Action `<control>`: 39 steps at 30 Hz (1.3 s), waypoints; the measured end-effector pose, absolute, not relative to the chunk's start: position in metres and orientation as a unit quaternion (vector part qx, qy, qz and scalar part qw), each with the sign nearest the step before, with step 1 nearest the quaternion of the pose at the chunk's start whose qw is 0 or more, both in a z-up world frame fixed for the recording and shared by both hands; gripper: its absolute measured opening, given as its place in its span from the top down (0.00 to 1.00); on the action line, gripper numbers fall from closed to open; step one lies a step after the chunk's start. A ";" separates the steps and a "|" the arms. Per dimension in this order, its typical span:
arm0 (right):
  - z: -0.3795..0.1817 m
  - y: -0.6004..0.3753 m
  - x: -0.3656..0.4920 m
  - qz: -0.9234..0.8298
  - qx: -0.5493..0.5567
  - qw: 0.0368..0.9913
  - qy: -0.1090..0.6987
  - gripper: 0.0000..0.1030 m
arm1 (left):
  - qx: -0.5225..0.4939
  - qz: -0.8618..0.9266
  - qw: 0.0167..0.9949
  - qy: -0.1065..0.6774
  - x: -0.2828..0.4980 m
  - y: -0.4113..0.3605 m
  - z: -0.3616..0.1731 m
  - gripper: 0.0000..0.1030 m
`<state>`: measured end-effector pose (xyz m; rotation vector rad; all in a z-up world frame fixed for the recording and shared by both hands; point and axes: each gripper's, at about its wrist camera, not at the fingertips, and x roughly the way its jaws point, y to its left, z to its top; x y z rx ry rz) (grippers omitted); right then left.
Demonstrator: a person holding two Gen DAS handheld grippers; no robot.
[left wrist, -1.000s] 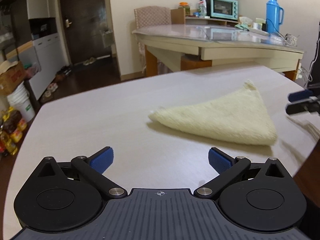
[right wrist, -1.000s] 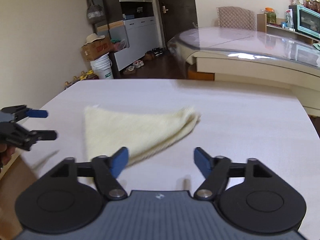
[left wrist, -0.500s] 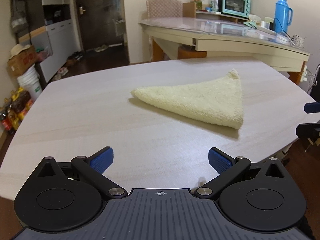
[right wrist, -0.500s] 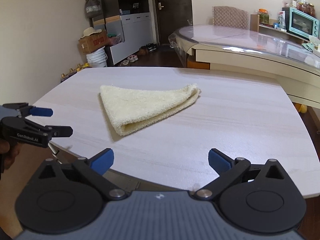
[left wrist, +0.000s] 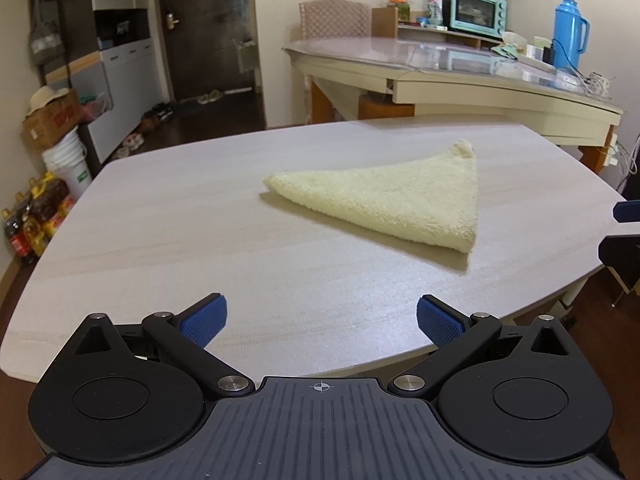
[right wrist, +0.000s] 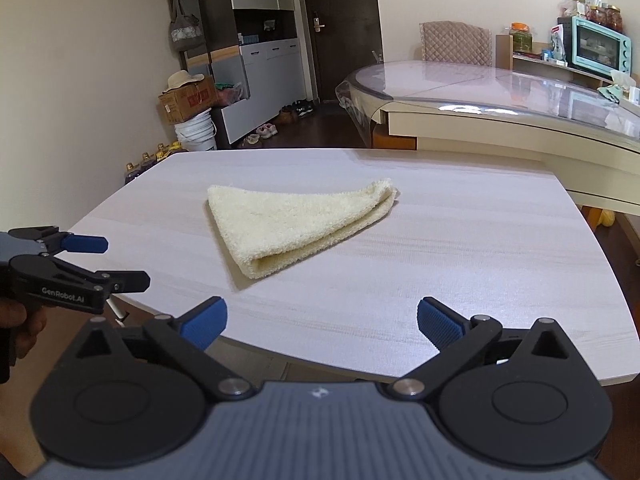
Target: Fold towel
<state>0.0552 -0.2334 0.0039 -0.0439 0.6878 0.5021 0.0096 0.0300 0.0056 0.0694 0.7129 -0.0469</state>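
A cream towel [left wrist: 404,200] lies folded into a thick triangle in the middle of the pale wooden table [left wrist: 200,240]; it also shows in the right wrist view [right wrist: 296,220]. My left gripper [left wrist: 320,318] is open and empty, held back near the table's near edge. It appears from the side in the right wrist view [right wrist: 108,260], left of the towel. My right gripper [right wrist: 320,316] is open and empty at the table's edge, well short of the towel. Its fingertips [left wrist: 624,212] show at the right edge of the left wrist view.
Behind stands a glass-topped table [left wrist: 440,64] with a teal oven [left wrist: 476,16] and blue thermos [left wrist: 568,34]. A chair [right wrist: 454,42], cabinets [right wrist: 260,80], a box and buckets [right wrist: 192,116] and bottles on the floor [left wrist: 36,220] lie beyond the table.
Both grippers have pulled back and up from the towel, which now lies farther away. The towel has not moved. Both stay open.
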 end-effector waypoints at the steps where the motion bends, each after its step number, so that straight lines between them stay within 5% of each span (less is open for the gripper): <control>1: 0.004 -0.233 0.055 0.244 -0.022 0.910 0.334 0.01 | 0.034 -0.023 0.937 0.348 0.009 0.030 0.006 0.00; 39: 0.006 -0.234 0.071 0.242 -0.021 0.909 0.338 0.01 | 0.041 -0.036 0.934 0.353 0.027 0.026 0.004 0.00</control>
